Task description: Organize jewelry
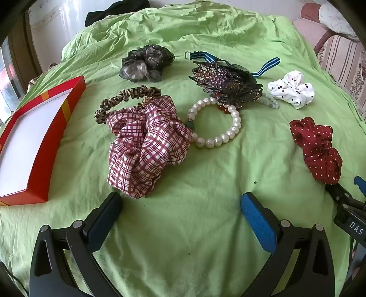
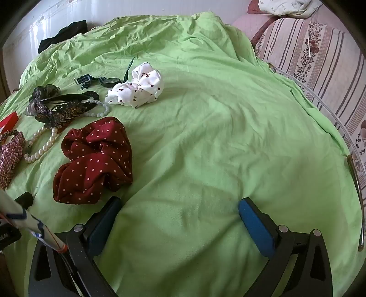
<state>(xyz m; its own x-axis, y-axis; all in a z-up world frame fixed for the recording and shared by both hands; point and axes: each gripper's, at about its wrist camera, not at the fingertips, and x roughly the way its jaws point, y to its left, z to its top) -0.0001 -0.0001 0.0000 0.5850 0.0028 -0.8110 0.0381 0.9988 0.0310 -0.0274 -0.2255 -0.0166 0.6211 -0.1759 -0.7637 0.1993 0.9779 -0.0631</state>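
Accessories lie scattered on a green sheet (image 1: 205, 228). In the left wrist view a red box (image 1: 36, 128) with a white inside sits at the left. Just ahead of my open left gripper (image 1: 180, 203) lies a plaid scrunchie (image 1: 146, 141), with a leopard hair tie (image 1: 123, 100), a pearl bracelet (image 1: 217, 123), a jewelled leaf clip (image 1: 226, 82), a grey scrunchie (image 1: 144, 61), a striped watch (image 1: 231, 61), a white dotted scrunchie (image 1: 292, 89) and a dark red dotted scrunchie (image 1: 320, 150) around it. My right gripper (image 2: 180, 205) is open over bare sheet, right of the red scrunchie (image 2: 96, 160).
A black cloth (image 1: 114, 11) lies at the bed's far edge by a white wall. A striped floral sofa (image 2: 320, 57) stands to the right, with a metal rail (image 2: 356, 194) along the bed's right edge. The right gripper's body (image 1: 350, 212) shows at the left view's right edge.
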